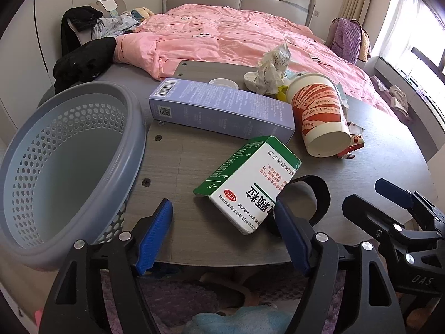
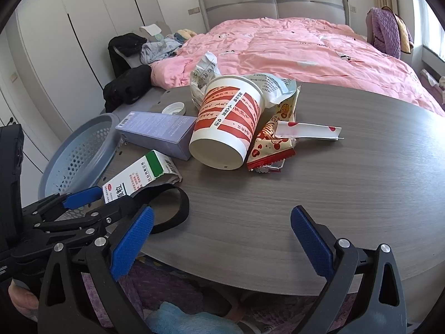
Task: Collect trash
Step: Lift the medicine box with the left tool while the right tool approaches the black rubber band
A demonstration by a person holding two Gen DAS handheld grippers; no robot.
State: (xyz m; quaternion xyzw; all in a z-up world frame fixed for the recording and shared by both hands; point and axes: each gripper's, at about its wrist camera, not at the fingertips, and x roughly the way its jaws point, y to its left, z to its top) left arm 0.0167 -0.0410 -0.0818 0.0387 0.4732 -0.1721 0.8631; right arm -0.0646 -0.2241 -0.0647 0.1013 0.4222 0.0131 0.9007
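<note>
**Both grippers low at the table's near edge, trash still on top**

At far left we see the grey perforated basket (image 1: 55, 167) against the table (image 2: 333, 194) edge. Next comes our left gripper (image 1: 222, 231), angled steeply down, jaws apart; the green-and-white medicine box (image 1: 250, 183) lies tilted between them, its corner at the right pad, though we cannot tell if it touches. A black strap loop (image 2: 178, 203) lies beside it. Further right, our right gripper (image 2: 222, 239) points down over bare tabletop, jaws wide and holding nothing. Beyond lie the lilac carton (image 1: 219, 108), the toppled paper cup (image 2: 225, 128) and red snack wrappers (image 2: 272, 144)
</note>
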